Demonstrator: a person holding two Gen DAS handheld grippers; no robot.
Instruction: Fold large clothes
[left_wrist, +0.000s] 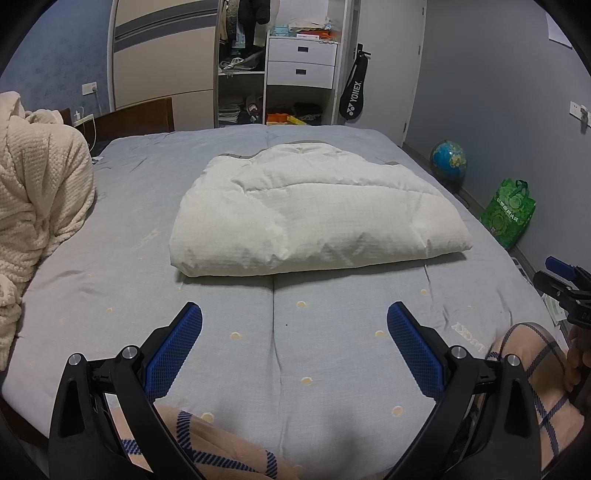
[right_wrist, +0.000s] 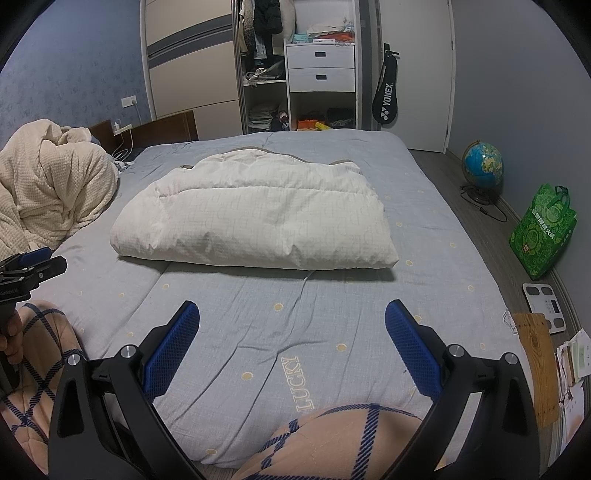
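I'm seeing L gripper (left_wrist: 294, 317) and R gripper (right_wrist: 292, 315) hovering w/ jaws wide, holding nothing. Folded white quilted garment (left_wrist: 314, 210) is lying mid-bed, its near edge well apart from both; bare grey bedspread (right_wrist: 258, 306) between.

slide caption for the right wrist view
Open right claw hovers over the grey bed, facing a folded white padded garment; nothing gripped.

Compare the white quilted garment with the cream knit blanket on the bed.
The white quilted garment lies folded into a flat, tidy rectangle; the cream knit blanket is heaped and crumpled. The garment has smooth gridded fabric and sits mid-bed; the blanket has a waffle texture and sits at the left edge. Both are pale and rest on the grey bedspread.
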